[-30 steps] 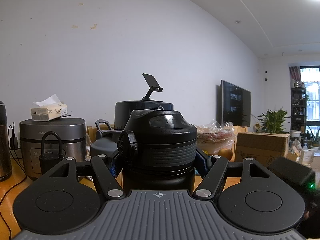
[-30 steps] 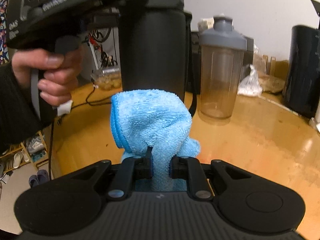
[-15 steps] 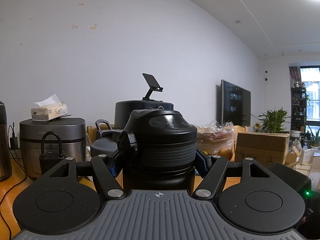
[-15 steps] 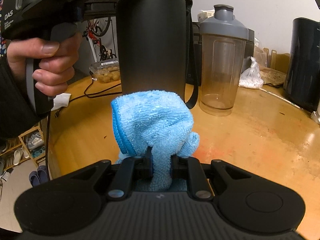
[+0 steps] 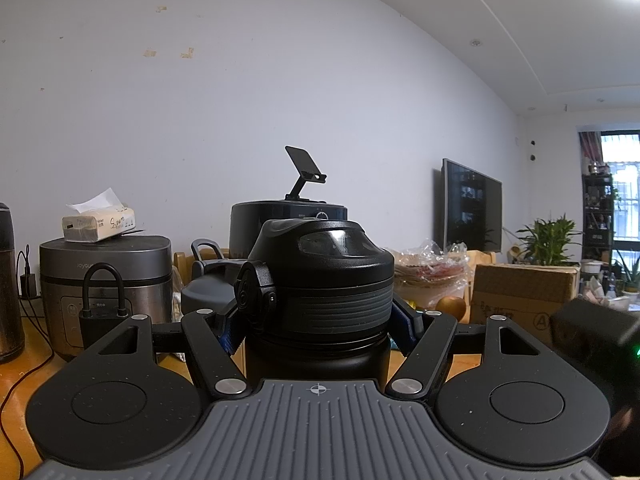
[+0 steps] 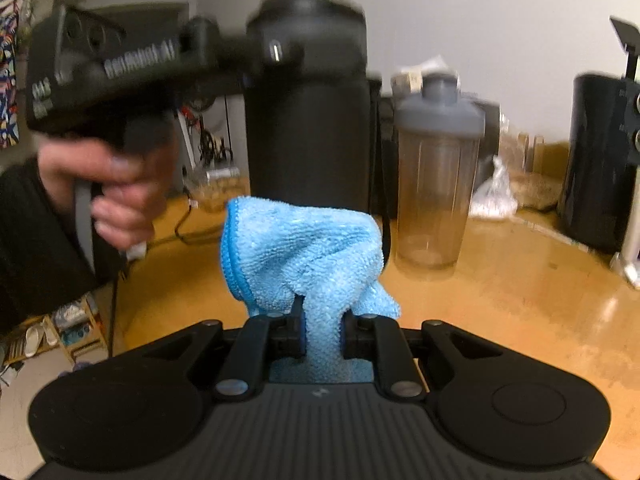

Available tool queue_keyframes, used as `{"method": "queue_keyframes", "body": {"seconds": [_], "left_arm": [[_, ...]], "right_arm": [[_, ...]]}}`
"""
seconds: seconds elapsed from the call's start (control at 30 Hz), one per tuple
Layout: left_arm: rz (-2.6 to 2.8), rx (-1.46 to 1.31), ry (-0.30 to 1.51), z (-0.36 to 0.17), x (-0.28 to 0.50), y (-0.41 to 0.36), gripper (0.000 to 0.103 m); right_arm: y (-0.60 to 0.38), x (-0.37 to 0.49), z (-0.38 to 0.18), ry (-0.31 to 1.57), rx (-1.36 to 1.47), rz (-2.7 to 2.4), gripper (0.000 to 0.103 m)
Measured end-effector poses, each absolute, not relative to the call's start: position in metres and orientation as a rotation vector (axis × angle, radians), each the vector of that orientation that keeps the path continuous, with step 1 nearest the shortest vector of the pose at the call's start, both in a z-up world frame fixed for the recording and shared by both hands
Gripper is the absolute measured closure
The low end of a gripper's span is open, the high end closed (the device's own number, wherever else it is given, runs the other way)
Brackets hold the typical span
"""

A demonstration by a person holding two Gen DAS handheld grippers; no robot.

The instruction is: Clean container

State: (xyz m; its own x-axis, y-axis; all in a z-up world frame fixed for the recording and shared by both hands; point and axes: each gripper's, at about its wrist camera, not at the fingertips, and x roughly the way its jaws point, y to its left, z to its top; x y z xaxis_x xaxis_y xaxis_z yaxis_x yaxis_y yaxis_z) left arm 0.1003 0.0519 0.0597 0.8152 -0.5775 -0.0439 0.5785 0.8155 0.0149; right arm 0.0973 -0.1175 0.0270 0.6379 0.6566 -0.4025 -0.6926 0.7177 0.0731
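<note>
Big wooden table fills the scene, amber and glossy, crowded along the wall with a rice cooker, a black appliance and a clear shaker cup with a grey lid. Centre stage is the black bottle, the container to be cleaned, held upright above the tabletop, clear of the surface. The left gripper has it, jaws spread wide around the neck just beneath the ribbed screw cap, blue pads pressed to either side; in the right wrist view a person's hand squeezes that gripper's handle. That looks the right place to hold: a smooth, rigid body like this will likely be slippery, and the cap's shoulder should stop it sliding down. It is probably fairly heavy if full, and stiff enough to take firm rubbing. Down front, the right gripper is nearly closed, pinching a bunched blue cloth: soft, fluffy, light, its folded crown sitting just before the bottle's lower wall; whether it touches I cannot tell.
</note>
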Motion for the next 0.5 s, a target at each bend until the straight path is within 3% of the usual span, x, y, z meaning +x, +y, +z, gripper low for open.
{"method": "queue_keyframes", "body": {"seconds": [0.5], "left_arm": [[-0.615, 0.026, 0.041, 0.062, 0.102, 0.052, 0.035]], "right_arm": [[-0.128, 0.078, 0.083, 0.194, -0.014, 0.749, 0.094]]}}
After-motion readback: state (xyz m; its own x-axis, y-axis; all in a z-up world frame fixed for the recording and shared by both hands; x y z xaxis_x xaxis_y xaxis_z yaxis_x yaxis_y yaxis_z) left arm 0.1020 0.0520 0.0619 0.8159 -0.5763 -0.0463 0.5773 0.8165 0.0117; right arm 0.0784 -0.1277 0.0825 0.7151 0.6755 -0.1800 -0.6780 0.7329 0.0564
